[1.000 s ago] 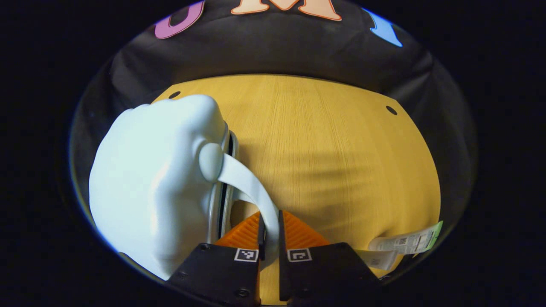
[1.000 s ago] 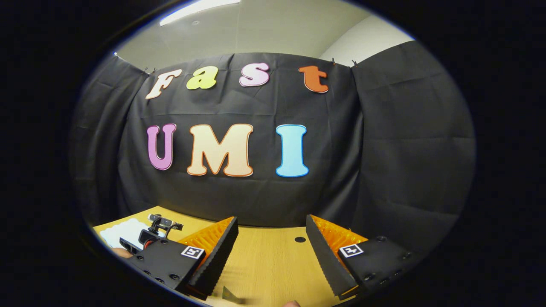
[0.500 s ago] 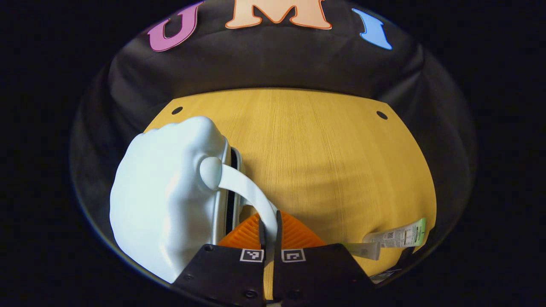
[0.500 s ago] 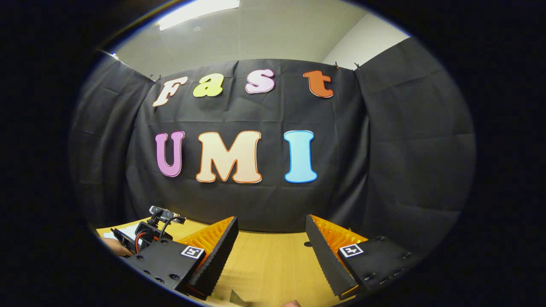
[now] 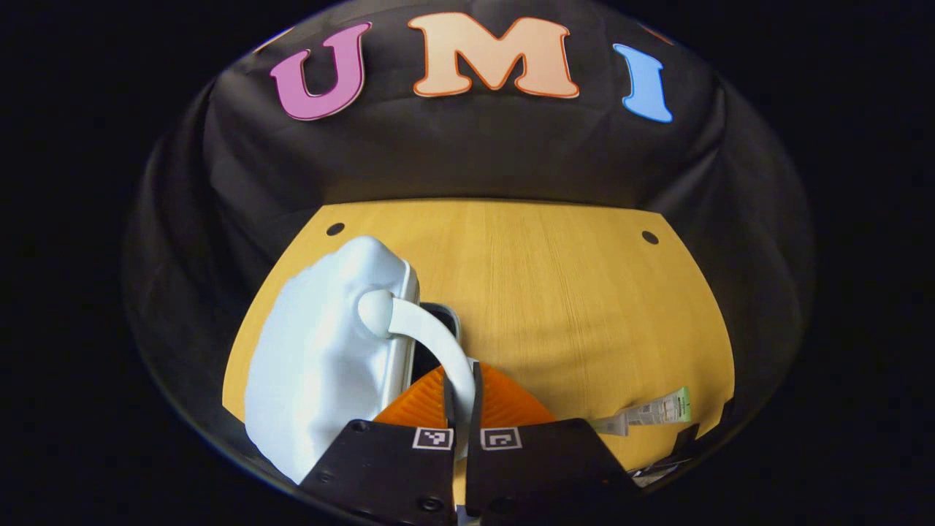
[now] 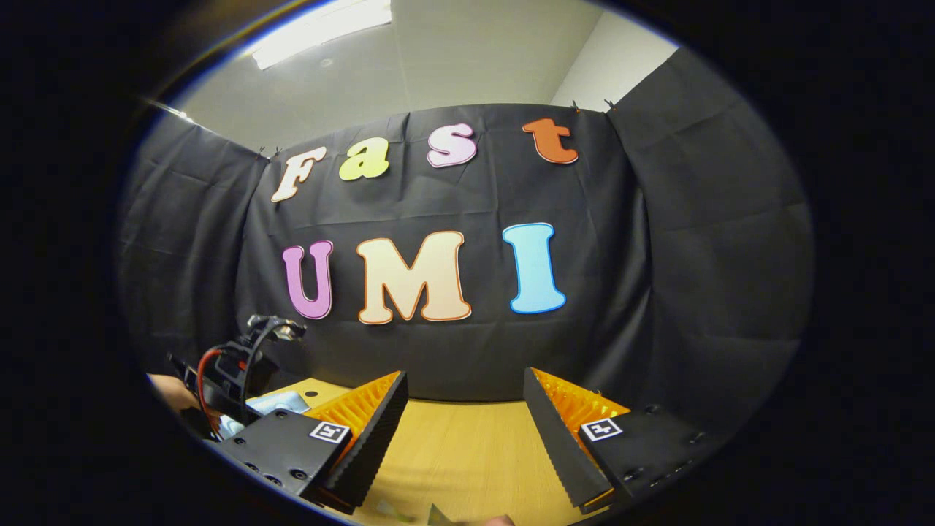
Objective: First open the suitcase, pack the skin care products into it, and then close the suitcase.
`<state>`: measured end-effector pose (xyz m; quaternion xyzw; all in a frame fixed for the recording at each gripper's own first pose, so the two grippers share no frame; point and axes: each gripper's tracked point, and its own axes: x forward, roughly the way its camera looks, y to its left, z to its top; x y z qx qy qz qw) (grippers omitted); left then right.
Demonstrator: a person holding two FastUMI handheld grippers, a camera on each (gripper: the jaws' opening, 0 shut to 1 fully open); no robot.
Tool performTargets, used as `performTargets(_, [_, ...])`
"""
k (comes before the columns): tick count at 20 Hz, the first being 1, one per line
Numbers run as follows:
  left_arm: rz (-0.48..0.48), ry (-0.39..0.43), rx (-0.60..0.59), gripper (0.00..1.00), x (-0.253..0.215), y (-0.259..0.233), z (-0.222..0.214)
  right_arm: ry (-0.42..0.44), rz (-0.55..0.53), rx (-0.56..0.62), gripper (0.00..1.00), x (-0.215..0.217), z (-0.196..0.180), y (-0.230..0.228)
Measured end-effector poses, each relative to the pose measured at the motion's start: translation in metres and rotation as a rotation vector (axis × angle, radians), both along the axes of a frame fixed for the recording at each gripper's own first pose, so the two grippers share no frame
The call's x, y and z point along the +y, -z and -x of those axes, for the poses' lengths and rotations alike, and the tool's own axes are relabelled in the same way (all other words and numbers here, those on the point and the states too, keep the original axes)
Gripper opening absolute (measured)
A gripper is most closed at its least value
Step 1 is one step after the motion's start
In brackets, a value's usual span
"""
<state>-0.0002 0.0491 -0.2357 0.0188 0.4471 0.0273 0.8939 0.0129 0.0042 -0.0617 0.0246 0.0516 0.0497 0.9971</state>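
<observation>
Left gripper view looks steeply down, close over the yellow wooden tabletop (image 5: 555,292); right gripper view faces level, sharing that tabletop (image 6: 467,453)

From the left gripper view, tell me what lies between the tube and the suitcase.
Nothing visible does. The tube lies flat near the table's right front corner. Bare wood runs from it to the suitcase, whose lid is raised by its handle, pinched in the left gripper.

Smooth, glossy, probably plastic suitcase (image 5: 321,365) on a matt wood-grain table (image 5: 555,292); creased matt cloth wall (image 6: 694,256).
</observation>
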Motion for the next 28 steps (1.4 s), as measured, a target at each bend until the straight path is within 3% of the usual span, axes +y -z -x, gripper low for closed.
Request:
performTargets(6, [-0.049,-0.006,-0.079,0.0,0.028,-0.032,-0.007,-0.024,-0.023,-0.002,0.98,0.019,-0.001,0.0])
performTargets(10, [-0.032,-0.062,-0.159,0.0,0.075,-0.071,-0.008,-0.038,-0.025,0.007,0.97,0.032,-0.001,0.002])
performTargets(14, [-0.088,-0.107,-0.227,0.0,0.132,-0.099,-0.014,-0.029,-0.029,0.009,0.97,0.043,-0.003,0.002])
performTargets(19, [-0.188,-0.158,-0.254,0.0,0.206,-0.113,-0.008,0.021,-0.03,0.007,0.97,0.057,-0.004,0.003])
performTargets(24, [-0.201,-0.202,-0.263,0.0,0.274,-0.108,-0.007,0.066,-0.044,-0.001,0.97,0.082,-0.003,0.004])
performTargets(28, [-0.223,-0.262,-0.264,0.0,0.337,-0.095,-0.003,0.108,0.008,-0.065,0.95,0.098,-0.002,-0.004])
